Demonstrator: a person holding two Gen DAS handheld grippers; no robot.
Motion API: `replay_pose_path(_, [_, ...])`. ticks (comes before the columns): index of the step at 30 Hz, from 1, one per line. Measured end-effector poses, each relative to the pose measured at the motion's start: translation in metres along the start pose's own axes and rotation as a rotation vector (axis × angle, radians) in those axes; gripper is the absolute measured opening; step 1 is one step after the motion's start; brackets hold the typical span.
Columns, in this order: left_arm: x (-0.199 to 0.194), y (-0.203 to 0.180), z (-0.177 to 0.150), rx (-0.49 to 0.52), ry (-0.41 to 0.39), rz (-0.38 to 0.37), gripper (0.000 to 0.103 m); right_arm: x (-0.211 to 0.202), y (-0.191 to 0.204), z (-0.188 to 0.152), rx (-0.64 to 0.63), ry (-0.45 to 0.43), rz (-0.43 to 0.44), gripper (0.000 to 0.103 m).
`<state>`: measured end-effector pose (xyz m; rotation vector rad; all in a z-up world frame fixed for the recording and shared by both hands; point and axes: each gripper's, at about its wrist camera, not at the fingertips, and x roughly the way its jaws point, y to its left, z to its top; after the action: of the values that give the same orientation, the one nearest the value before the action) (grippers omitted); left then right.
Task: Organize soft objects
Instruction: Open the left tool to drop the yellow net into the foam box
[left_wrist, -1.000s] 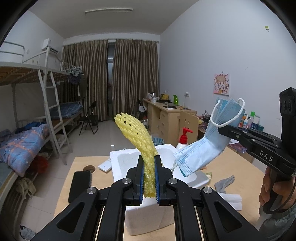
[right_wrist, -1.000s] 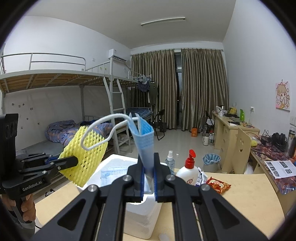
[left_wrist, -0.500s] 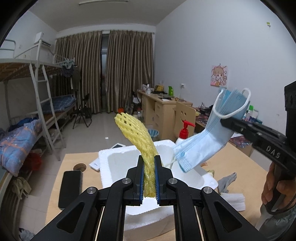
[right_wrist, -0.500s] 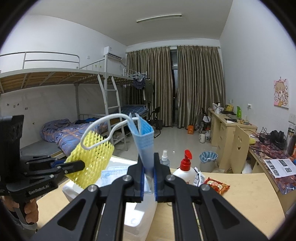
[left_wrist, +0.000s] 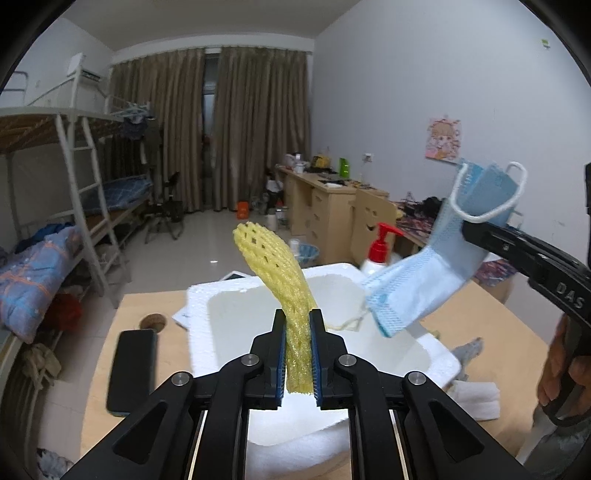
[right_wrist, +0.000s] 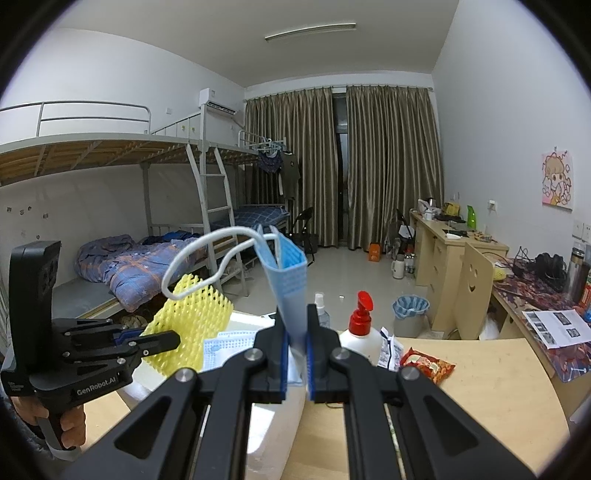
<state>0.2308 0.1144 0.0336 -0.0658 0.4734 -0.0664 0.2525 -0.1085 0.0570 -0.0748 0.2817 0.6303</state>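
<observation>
Lower centre, left wrist view: the left gripper, its jaws opening, has the yellow foam net between them above the white foam box. Right gripper pinches the blue face mask upright at centre frame.

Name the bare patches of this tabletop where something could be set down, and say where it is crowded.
Bare wood lies right of the snack packet, toward the table edge, and between the black phone and the foam box. It is crowded around the pump bottle and beside the box by the grey cloth and tissues.
</observation>
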Motion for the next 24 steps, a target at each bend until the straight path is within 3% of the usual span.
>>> replay_pose_path(1, [0.001,0.001,0.001,-0.004,-0.001,0.017,0.043,0.000,0.000,0.000,0.001,0.000,-0.001,0.011])
replay_pose_path(2, [0.000,0.002,0.001,-0.003,-0.002,0.027,0.056,0.000,-0.001,0.000,0.001,-0.001,-0.001,0.011])
replay_pose_path(3, [0.001,0.002,0.001,-0.002,-0.001,0.027,0.080,0.000,0.000,0.001,0.000,-0.001,-0.002,0.011])
replay_pose_path(4, [0.000,0.003,0.001,-0.002,0.000,0.029,0.092,0.000,-0.001,0.000,0.000,-0.002,-0.002,0.011])
replay_pose_path(9, [-0.014,0.001,-0.002,0.024,-0.073,0.069,0.097,0.003,-0.002,-0.001,0.006,0.004,-0.006,0.011])
replay_pose_path(24, [-0.032,0.015,-0.008,-0.020,-0.092,0.108,0.097,0.018,0.012,0.001,-0.013,0.026,0.035,0.011])
